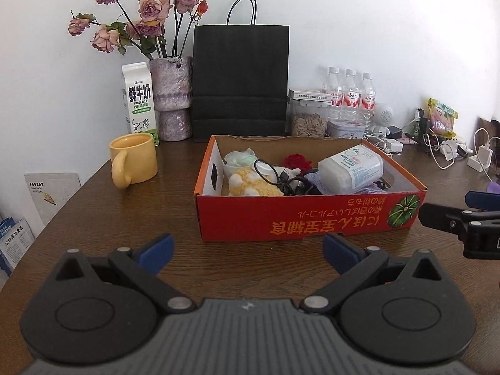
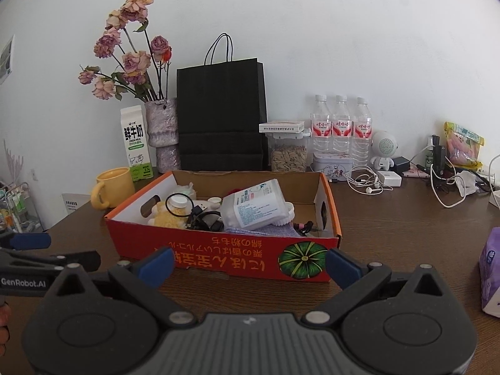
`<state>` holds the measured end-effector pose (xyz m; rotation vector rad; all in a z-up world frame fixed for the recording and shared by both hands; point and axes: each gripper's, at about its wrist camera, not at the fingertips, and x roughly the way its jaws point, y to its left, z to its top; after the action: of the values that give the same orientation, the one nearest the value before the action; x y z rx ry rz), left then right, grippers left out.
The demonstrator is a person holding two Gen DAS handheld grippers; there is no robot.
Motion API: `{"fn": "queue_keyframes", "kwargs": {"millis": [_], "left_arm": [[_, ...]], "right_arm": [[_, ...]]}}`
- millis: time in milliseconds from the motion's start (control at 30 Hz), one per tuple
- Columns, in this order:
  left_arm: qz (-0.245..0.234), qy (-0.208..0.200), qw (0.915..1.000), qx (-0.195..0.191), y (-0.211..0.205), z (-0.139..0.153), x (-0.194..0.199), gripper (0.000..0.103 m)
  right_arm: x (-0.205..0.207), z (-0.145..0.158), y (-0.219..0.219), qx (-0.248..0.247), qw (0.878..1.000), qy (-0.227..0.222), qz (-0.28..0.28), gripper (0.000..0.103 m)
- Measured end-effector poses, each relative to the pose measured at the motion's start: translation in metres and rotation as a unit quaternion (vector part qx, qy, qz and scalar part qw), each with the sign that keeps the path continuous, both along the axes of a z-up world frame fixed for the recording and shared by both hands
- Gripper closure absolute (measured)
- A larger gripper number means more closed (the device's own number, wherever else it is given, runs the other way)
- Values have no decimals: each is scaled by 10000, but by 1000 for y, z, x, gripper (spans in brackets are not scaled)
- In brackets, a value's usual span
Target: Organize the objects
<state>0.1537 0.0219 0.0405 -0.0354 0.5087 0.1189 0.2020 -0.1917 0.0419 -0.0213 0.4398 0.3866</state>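
A red cardboard box (image 1: 300,222) (image 2: 218,250) lies on the brown table in front of both grippers. Inside it lie a white plastic container (image 1: 351,168) (image 2: 256,209), a yellow plush toy (image 1: 250,184) (image 2: 168,217), a black cable (image 1: 290,182) (image 2: 203,218), a red rose (image 1: 297,161) and a purple cloth (image 2: 259,231). My left gripper (image 1: 248,254) is open and empty, just short of the box's near wall. My right gripper (image 2: 250,265) is open and empty too, at the box's near right corner. Each gripper shows at the edge of the other's view.
A yellow mug (image 1: 134,162) (image 2: 112,187) stands left of the box. Behind are a milk carton (image 1: 139,103), a vase of dried roses (image 1: 173,97), a black paper bag (image 1: 240,81), a seed jar (image 2: 289,153), three water bottles (image 2: 340,128). Cables and chargers (image 2: 450,184) lie at right, a purple tissue pack (image 2: 490,272) near right.
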Motion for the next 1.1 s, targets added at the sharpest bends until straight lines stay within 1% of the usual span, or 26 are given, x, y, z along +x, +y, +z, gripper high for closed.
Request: {"fn": "queue_keyframes", "kwargs": {"millis": [300,1100], "left_arm": [[-20,-36,10000,3,-5,6,-9,0],[-51,-55,10000,2,-7,8,-12,0]], "right_arm": [[-11,5,-1,10,10000,-30,4,0],[-11,6,-1,4,10000,-20,-15,0]]}}
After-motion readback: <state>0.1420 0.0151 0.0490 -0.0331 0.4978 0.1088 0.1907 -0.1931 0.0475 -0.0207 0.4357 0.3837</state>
